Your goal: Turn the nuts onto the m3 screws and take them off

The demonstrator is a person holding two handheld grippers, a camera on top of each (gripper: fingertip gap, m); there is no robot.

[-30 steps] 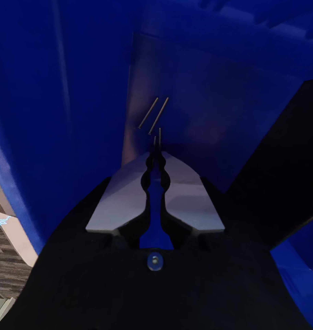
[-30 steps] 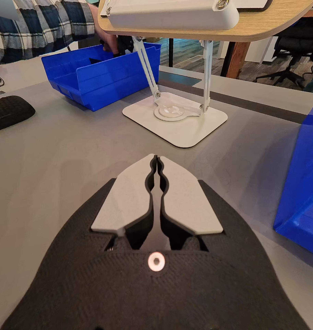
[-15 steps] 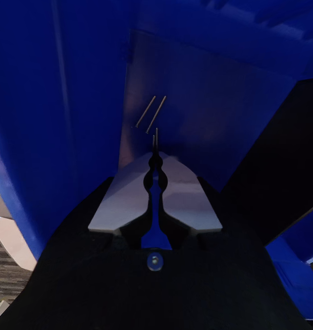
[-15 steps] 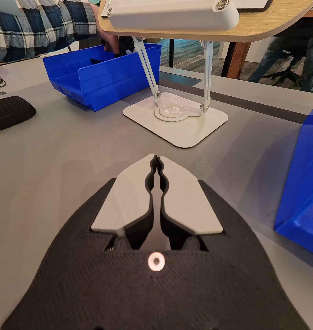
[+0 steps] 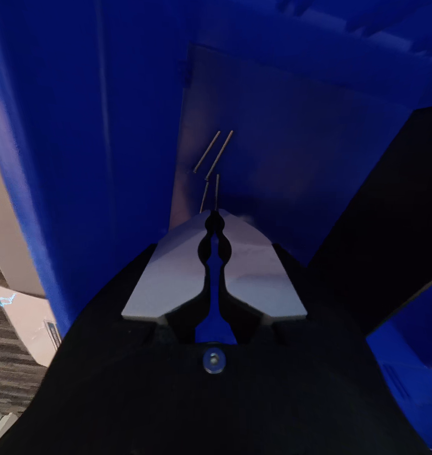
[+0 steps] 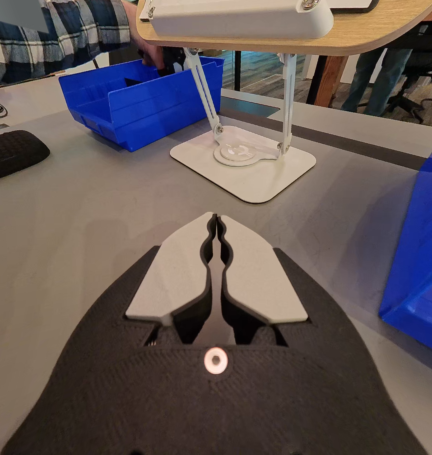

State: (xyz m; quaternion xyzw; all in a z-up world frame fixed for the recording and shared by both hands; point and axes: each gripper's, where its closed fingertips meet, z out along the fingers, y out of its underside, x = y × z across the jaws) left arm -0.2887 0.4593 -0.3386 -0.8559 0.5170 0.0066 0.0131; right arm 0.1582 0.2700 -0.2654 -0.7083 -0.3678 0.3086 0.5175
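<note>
My left gripper (image 5: 214,213) is deep inside a blue bin (image 5: 86,123). Its jaws are shut on a thin metal nail (image 5: 216,192) that sticks straight out past the fingertips. A second nail (image 5: 204,197) lies just left of the tips, apart from the held one. Two more nails (image 5: 213,152) lie side by side farther in on the bin floor. My right gripper (image 6: 216,216) is shut with nothing between its pads, low over the grey table (image 6: 86,221). The right wrist view shows the same bin (image 6: 146,110) at the far left, with a hand (image 6: 150,53) holding the left gripper in it.
A black divider (image 5: 382,197) stands at the right inside the bin. A white stand base (image 6: 247,177) with two thin arms carries a wooden board (image 6: 259,44) ahead of my right gripper. Another blue bin (image 6: 419,270) is at the right edge. A black pad (image 6: 12,152) lies at the left. My hands' fingertips stand some 50 cm from each other.
The left jaws closed on the nail at their tips. The gripper then shifted, and the neighbouring nail now sits farther left of the held one. The right gripper has not moved.
</note>
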